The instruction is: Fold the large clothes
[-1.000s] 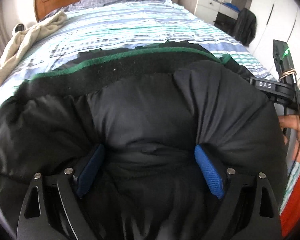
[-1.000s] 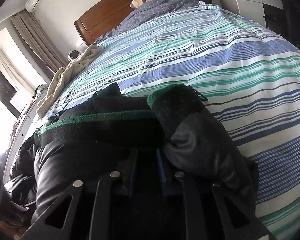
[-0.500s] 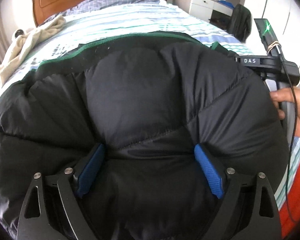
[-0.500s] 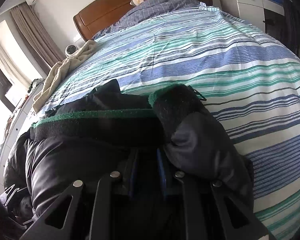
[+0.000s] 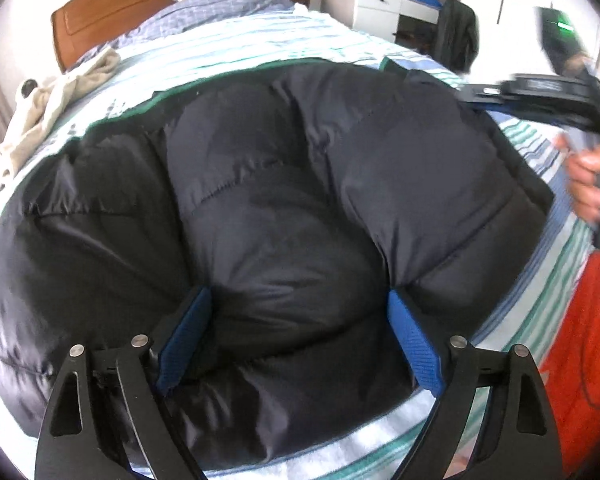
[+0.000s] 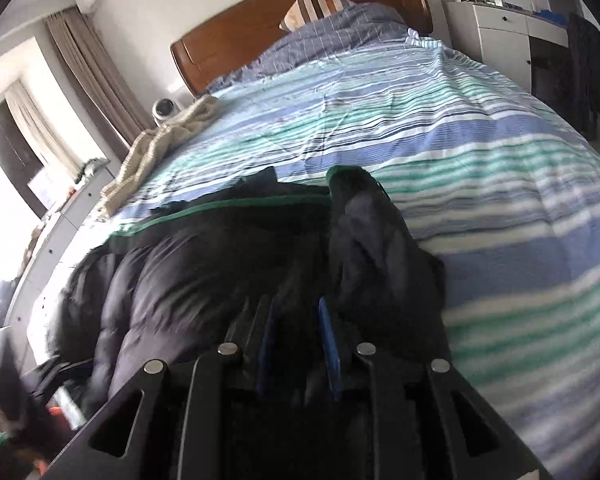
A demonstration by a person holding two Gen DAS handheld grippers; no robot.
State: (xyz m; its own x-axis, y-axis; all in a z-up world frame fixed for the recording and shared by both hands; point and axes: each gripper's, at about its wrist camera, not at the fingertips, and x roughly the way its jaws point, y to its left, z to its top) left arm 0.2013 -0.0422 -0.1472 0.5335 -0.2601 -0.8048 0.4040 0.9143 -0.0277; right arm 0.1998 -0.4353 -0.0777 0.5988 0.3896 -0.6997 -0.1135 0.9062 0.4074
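Right up close, the left gripper [image 5: 300,336] has its blue pads [image 5: 414,344] spread wide, a fat bulge of the black jacket [image 5: 284,184] swelling up between them, pressed down on more than pinched. Over on the right wrist view, the right gripper [image 6: 296,340] shows its pads drawn narrow with dark fabric of the jacket [image 6: 204,276] packed between them, so that one looks to be gripping a fold near the edge. The jacket lies bunched at the near end of the bed [image 6: 480,168], its green-trimmed hem [image 6: 228,208] running across the far side and a rolled sleeve [image 6: 364,216] sitting up at the right. In the left view the right gripper [image 5: 540,96] appears blurred at the jacket's far right corner, with the person's hand [image 5: 588,184] behind it.

This is puffy, quilted stuff: light for its bulk, soft, springy and slick-faced, so it will likely balloon back and slide unless taken at a seam, the hem or the edge rather than mid-panel. Pressing out air as each fold goes over should help.

Further off, a cream towel [image 6: 160,156] lies on the left edge of the bed, then the wooden headboard [image 6: 284,36] and a pillow [image 6: 320,4] beyond.
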